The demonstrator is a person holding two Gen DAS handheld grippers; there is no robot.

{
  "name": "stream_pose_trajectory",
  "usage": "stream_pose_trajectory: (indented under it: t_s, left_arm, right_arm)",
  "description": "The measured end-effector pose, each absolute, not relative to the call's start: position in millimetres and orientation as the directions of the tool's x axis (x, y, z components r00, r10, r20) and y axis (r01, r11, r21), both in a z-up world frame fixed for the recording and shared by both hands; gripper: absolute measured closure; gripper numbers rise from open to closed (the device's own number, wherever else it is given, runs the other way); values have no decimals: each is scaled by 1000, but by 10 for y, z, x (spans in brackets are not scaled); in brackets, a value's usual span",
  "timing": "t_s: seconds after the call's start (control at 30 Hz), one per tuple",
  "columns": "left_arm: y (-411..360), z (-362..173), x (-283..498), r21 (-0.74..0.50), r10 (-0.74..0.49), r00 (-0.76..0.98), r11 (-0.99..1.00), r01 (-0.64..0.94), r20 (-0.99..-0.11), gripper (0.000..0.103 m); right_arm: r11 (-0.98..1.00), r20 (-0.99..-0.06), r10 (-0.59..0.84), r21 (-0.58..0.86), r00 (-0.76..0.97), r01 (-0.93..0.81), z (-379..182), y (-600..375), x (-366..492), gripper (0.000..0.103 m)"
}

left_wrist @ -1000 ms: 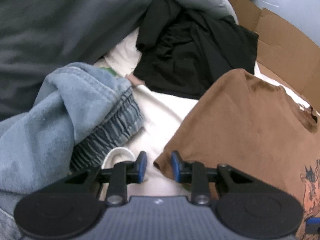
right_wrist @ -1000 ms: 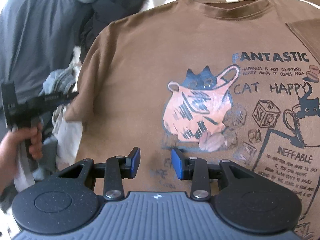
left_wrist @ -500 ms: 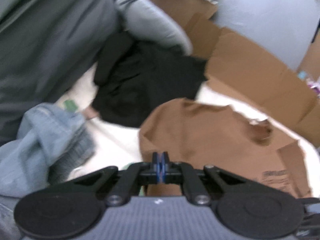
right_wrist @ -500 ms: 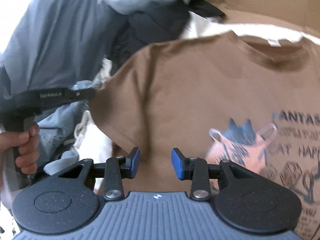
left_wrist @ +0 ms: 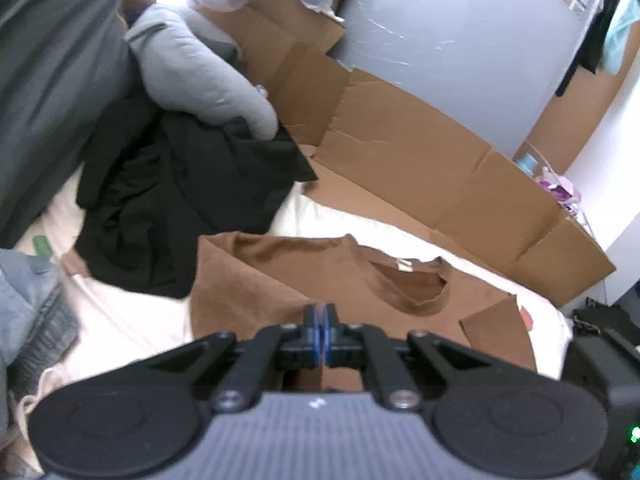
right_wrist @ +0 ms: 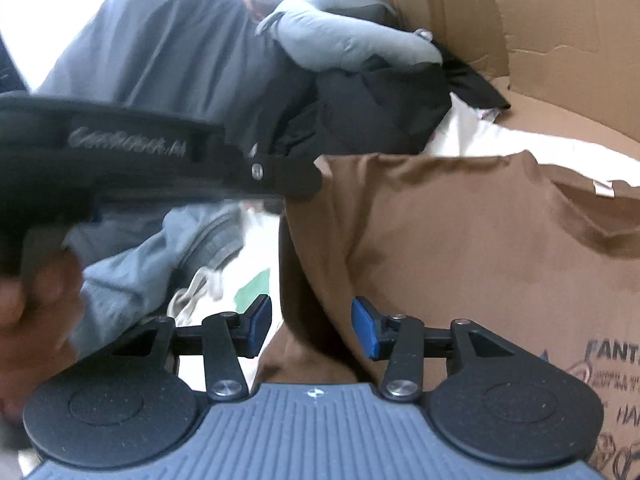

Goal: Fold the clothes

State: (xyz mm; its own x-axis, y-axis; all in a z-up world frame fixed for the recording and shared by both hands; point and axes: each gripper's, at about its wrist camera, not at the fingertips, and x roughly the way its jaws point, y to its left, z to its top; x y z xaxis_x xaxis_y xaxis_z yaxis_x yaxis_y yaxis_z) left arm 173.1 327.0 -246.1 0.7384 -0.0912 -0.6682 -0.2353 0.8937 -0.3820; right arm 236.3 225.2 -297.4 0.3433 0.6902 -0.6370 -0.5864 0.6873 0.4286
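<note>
Left wrist view, left to right: denim pile point(left_wrist: 28, 300) at the edge, black garment point(left_wrist: 172, 208) heaped behind, then the brown T-shirt point(left_wrist: 304, 276) spread on the white sheet point(left_wrist: 128, 320), cardboard point(left_wrist: 400, 160) along the far side. Left gripper point(left_wrist: 320, 322) has its jaws pinched together over the shirt's left side; whether cloth sits between the pads, I can't tell from here. In the right wrist view, that side of the shirt looks lifted and doubled over toward the print. Right gripper point(right_wrist: 312, 330) has jaws spread wide, straddling the folded edge low down, not gripping. Shirt looks light, limp cotton, sags and wrinkles easily; best pinched at hem or fold edge, two layers together.
</note>
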Motion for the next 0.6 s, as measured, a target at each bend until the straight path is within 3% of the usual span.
stream_pose_trajectory:
  t_s: [0.13, 0.17, 0.2, 0.23, 0.37, 0.53, 0.6]
  left_arm:
    - [3229, -2450, 1795, -399, -110, 742, 890, -223, -661, 100]
    - [3227, -2447, 1808, -399, -114, 739, 890, -221, -664, 98]
    - [3240, -2440, 1807, -396, -110, 737, 890, -226, -667, 95]
    - [3255, -2433, 1805, -393, -105, 735, 890, -232, -670, 90]
    - [3368, -2403, 1794, -362, -53, 739, 894, -265, -671, 72]
    - [3553, -2490, 1870, -315, 6, 716, 896, -314, -698, 67]
    - [3630, -2547, 1930, -301, 15, 696, 894, -331, -718, 55]
  right_arm:
    - [698, -628, 684, 414, 372, -585, -2982, 2391, 2563, 53]
    - [698, -630, 684, 419, 367, -581, -2995, 2405, 2610, 64]
    - [697, -632, 685, 425, 362, -577, -3009, 2418, 2657, 90]
    - [697, -634, 686, 431, 357, -573, -3022, 2431, 2704, 101]
    - [700, -632, 688, 449, 356, -556, -3060, 2397, 2798, 101]
    - [699, -631, 695, 484, 344, -526, -3089, 2320, 2823, 101]
    - [697, -627, 702, 505, 339, -509, -3090, 2275, 2833, 101]
